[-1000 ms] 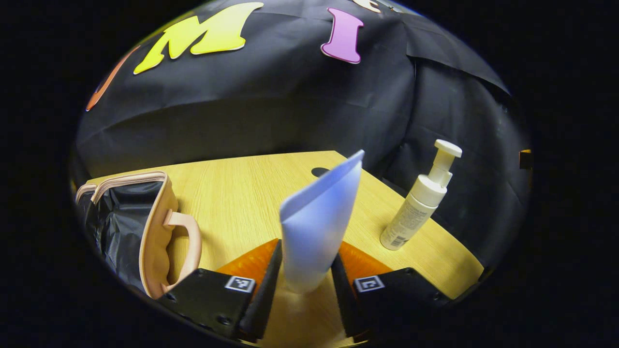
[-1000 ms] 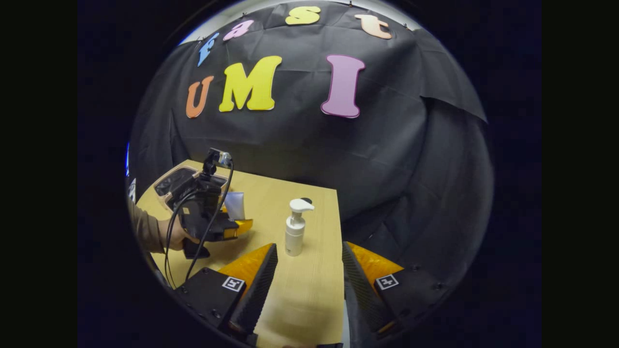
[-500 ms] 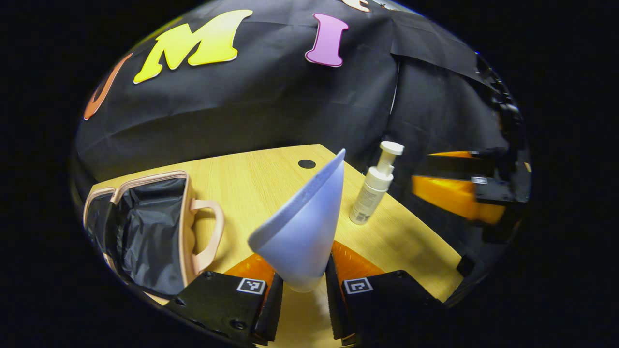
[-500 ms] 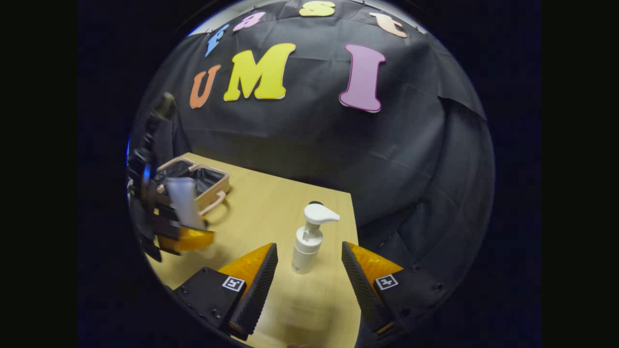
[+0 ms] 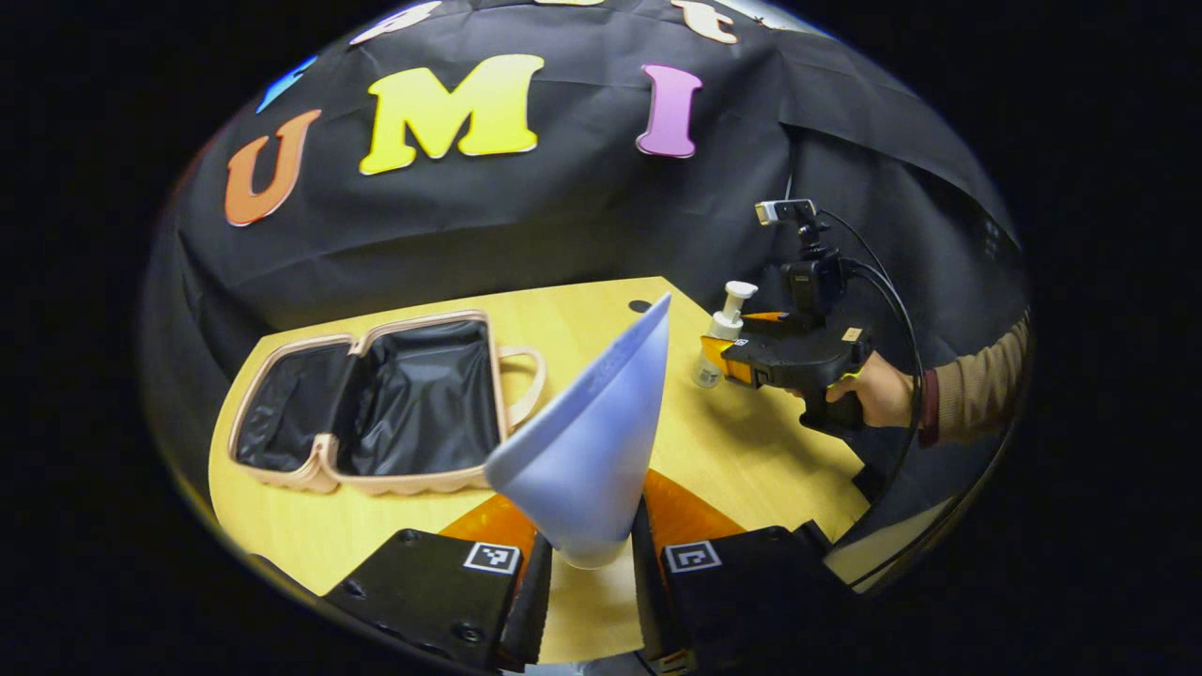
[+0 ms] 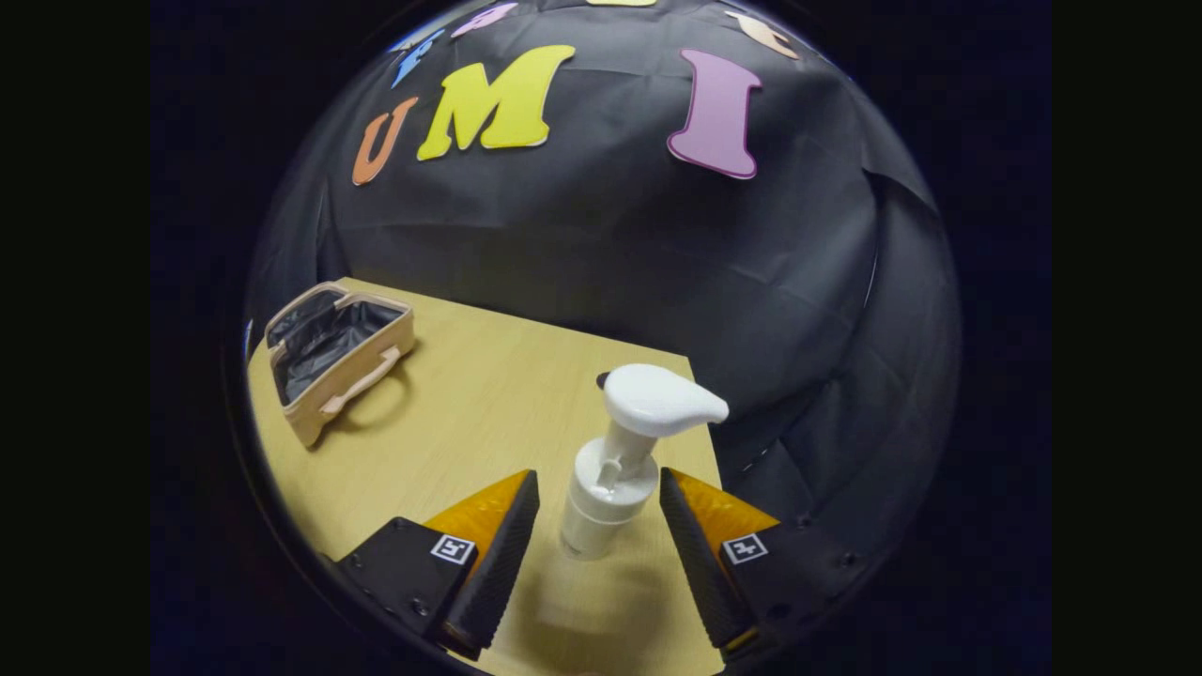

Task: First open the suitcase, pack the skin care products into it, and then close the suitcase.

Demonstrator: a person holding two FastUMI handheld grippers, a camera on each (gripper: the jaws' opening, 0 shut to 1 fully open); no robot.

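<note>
My left gripper [image 5: 590,573] is shut on a pale blue tube [image 5: 584,451], held above the table with its flat crimped end pointing up. The small peach suitcase [image 5: 376,404] lies open with its black lining showing, to the left of the tube; it is also at the far left in the right gripper view [image 6: 329,361]. A white pump bottle [image 6: 620,460] stands upright between the fingers of my right gripper [image 6: 598,554], which is open with gaps on both sides. From the left gripper view, the pump bottle [image 5: 718,333] and the right gripper [image 5: 723,352] sit at the table's right.
The wooden table [image 5: 751,451] ends close behind and to the right of the pump bottle. A small dark hole [image 5: 640,306] sits near the table's far edge. A hand and a brown sleeve [image 5: 967,399] hold the right gripper, with a black cable looping above.
The left gripper rose and turned with the tube, bringing the whole open suitcase into its view. The right gripper moved forward until the pump bottle stands between its fingers.
</note>
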